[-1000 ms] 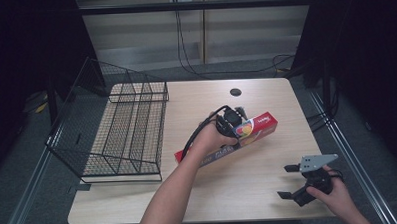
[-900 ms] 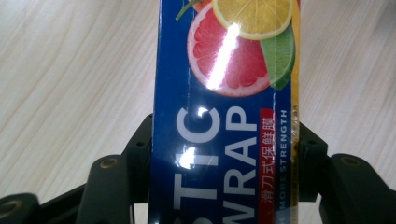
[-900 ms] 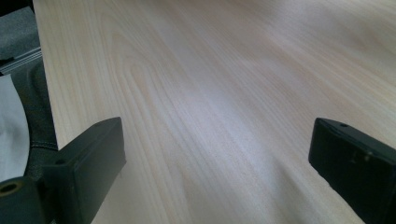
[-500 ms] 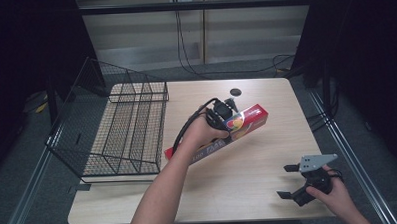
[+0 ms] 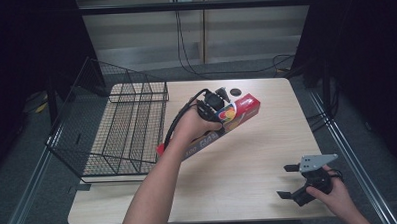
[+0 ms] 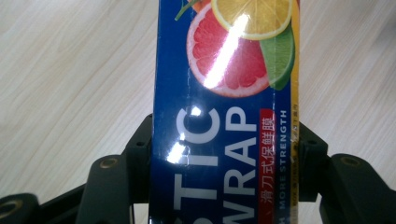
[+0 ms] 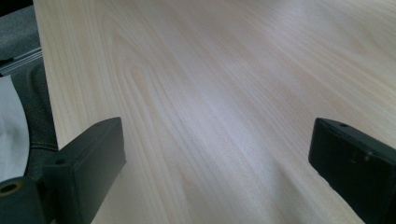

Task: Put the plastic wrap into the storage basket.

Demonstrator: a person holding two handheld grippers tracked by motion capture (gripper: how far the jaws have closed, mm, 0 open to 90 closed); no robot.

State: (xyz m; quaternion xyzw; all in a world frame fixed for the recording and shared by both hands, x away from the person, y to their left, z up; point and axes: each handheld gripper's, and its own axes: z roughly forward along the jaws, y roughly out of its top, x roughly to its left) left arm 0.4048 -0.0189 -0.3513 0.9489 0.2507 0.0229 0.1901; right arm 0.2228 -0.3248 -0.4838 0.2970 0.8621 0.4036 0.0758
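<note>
A long red and blue plastic wrap box (image 5: 227, 121) hangs tilted above the middle of the table, its right end higher. My left gripper (image 5: 214, 105) is shut on it near that upper end. In the left gripper view the box (image 6: 224, 116) runs up between the two black jaws, which press on its long sides, with citrus pictures and white letters on its face. My right gripper (image 5: 289, 181) rests low at the table's front right corner, jaws wide open. In the right gripper view the gripper (image 7: 217, 163) has bare wood between its jaws.
A black wire rack (image 5: 122, 124) stands on the left part of the wooden table (image 5: 268, 154), partly over its left edge. A small black round cap (image 5: 235, 92) lies near the far edge. Cables run over the floor behind the table.
My left gripper has lifted the box off the table and carried it left, towards the wire rack. The right gripper has stayed where it was.
</note>
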